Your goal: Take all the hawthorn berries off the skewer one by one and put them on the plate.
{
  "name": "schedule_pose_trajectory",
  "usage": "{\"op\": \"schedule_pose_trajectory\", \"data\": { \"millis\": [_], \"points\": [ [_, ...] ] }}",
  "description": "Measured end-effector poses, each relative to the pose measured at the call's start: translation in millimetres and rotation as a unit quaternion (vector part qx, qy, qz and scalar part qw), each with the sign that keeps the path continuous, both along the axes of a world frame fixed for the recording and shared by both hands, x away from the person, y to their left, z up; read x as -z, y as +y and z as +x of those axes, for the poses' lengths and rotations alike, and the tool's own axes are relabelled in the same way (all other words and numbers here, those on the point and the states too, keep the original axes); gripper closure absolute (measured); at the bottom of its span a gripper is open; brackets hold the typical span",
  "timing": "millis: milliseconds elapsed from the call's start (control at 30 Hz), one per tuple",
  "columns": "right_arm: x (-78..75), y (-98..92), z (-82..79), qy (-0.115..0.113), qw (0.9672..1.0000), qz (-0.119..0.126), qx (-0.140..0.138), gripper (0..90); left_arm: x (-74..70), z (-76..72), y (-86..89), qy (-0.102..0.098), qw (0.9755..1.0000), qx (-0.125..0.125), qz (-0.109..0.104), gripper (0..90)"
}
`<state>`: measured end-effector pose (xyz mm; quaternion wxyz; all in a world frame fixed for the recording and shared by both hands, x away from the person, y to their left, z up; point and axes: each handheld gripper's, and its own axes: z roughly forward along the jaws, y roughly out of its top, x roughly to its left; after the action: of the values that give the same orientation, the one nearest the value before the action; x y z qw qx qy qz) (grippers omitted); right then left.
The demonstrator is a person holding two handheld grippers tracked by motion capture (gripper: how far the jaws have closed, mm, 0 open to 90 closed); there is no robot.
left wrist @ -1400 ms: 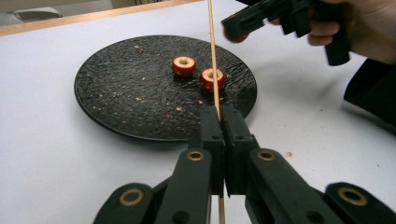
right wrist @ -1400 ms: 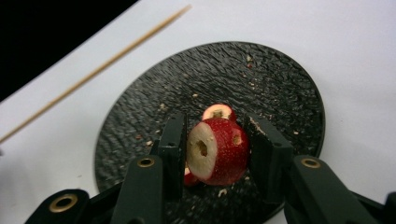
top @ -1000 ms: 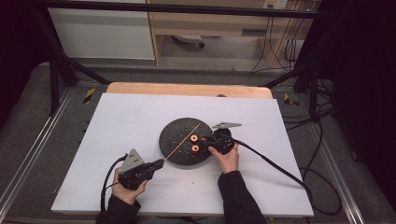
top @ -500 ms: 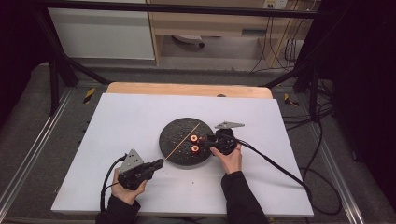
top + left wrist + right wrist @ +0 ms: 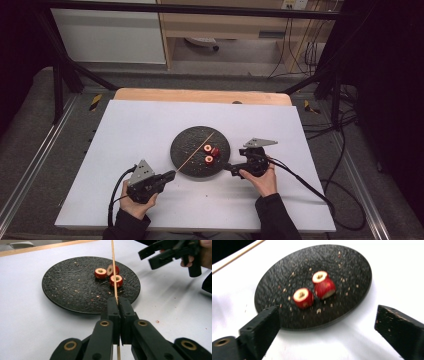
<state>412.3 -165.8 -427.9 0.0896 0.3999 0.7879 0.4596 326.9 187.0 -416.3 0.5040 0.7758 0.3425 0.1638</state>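
While the white table takes up most of the high view, the black plate sits about in the middle of it, a bit nearer the person's edge. The right gripper hangs just off the plate's right rim over bare table, and its jaws have just been opening: in the right gripper view they're spread wide with nothing between them. The left gripper is at the plate's near-left rim, jaws pressed together on a thin wooden skewer that runs slantwise across the plate towards the far edge. Smallest stuff: three red cored fruit pieces bunched right of the plate's centre, two hollow side up, one tipped on its side, touching or nearly so. Crumbs are scattered round them.
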Motion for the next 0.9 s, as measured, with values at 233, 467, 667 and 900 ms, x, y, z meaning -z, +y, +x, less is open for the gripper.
{"op": "schedule_pose_trajectory", "data": {
  "millis": [233,467,667,900],
  "points": [
    [9.5,-20.4,-16.3,-0.004,0.9998,-0.017,-0.002,1.1,-3.8,1.2,0.7,0.005,1.0000,-0.005,0.002,88.4],
    [17.8,-38.2,-29.3,0.002,0.9997,-0.025,0.002,0.7,-8.9,13.0,-4.2,0.018,0.9997,-0.015,0.009,88.4],
    [21.1,-47.4,-37.3,0.000,0.9994,-0.036,-0.001,0.7,-15.0,31.8,-13.3,0.025,0.9993,-0.024,0.011,88.3],
    [20.3,-52.3,-43.9,-0.012,0.9994,-0.029,-0.011,0.7,-17.8,53.8,-26.1,0.035,0.9986,-0.034,0.020,88.4]
  ]
}}
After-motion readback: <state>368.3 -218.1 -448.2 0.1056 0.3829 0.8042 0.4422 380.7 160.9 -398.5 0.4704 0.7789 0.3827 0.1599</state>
